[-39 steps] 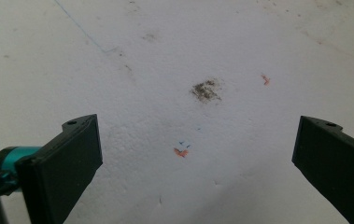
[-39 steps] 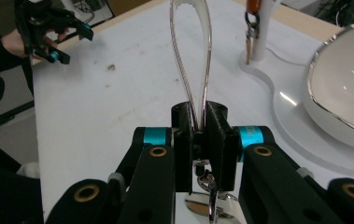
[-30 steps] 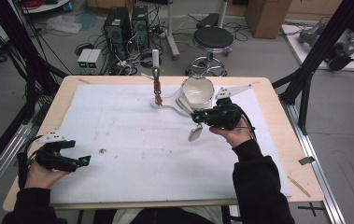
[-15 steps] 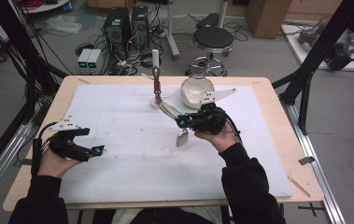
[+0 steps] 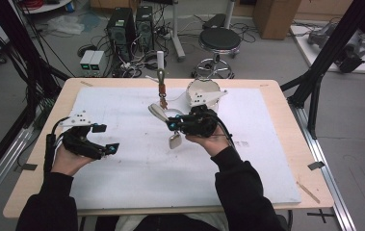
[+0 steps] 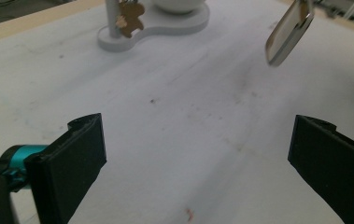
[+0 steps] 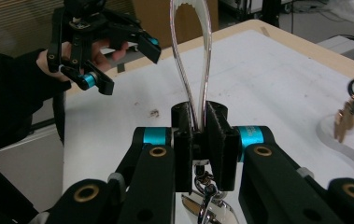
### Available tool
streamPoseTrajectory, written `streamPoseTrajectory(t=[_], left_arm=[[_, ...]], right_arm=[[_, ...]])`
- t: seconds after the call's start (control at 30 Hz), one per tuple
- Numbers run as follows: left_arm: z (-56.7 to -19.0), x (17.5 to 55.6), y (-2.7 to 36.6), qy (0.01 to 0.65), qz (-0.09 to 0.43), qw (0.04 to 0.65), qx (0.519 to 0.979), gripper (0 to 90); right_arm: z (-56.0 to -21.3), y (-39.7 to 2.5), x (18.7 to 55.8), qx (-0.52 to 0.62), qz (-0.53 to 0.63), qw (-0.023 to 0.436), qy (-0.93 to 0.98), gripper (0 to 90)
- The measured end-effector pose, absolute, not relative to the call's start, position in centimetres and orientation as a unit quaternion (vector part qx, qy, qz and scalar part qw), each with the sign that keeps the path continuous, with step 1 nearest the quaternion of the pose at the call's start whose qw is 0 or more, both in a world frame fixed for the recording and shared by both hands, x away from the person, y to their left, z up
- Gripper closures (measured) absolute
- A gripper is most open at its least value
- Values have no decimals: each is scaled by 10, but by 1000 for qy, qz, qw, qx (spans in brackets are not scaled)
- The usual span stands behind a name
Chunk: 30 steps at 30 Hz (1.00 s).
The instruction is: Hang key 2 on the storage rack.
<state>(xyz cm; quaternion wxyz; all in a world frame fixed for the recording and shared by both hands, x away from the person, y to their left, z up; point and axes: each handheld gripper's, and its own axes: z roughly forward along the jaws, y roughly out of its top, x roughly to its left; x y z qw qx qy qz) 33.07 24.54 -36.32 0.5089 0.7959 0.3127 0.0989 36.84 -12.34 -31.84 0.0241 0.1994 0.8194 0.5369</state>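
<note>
Near the tabletop's left edge: left gripper (image 5: 107, 148), in the person's left hand (image 5: 67, 159), hovers over the white mat (image 5: 122, 178) with nothing between its jaws.
Left claw state: jaws wide apart, as the left gripper view shows, with bare mat between them.
Middle of the tabletop: right gripper (image 5: 172, 126), raised above the mat, pointing toward the left edge.
Right claw state: clamped on a clear looped strap (image 7: 191, 60), which stands up in a narrow arch from between the pads in the right gripper view.
Hanging part: a small pale metal tag (image 5: 175, 140) dangles below the right gripper on a ring; from the left gripper view it hangs tilted in the air (image 6: 289, 33).
Handling, as a judgement: keychain-like piece looks light. Strap appears thin, flexible and smooth, so it may slip or fold in a loose pinch; the tag will swing freely.
Where to hold: low on the strap, close to the ring, as the pads do now, or across the flat faces of the tag for a second grip.
Far edge, centre: white stand (image 5: 158, 111) with a post, a brown figure-shaped charm (image 6: 130, 17) hanging on it.
Right of the stand: white bowl (image 5: 202, 89), partly behind the right gripper's plate.
</note>
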Motion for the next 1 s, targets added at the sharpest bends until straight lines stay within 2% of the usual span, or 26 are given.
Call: streamPoseTrajectory(t=[0.17, 0.4, 0.5, 0.77, 1.0], left_arm=[[-351, 338, 231, 292, 76, 547, 781, 46], [-342, 343, 222, 283, 61, 567, 771, 46], [-337, 347, 218, 283, 51, 599, 747, 47], [-327, 351, 216, 257, 30, 655, 710, 155], [-319, 352, 208, 232, 19, 664, 711, 289]], right_arm=[[-316, -110, 366, 190, 544, 14, 817, 814], [-314, -98, 365, 180, 552, 8, 814, 814], [-313, -88, 365, 176, 550, 5, 817, 814], [-313, -82, 366, 173, 552, 0, 816, 814], [-314, -76, 366, 169, 552, -7, 816, 814]])
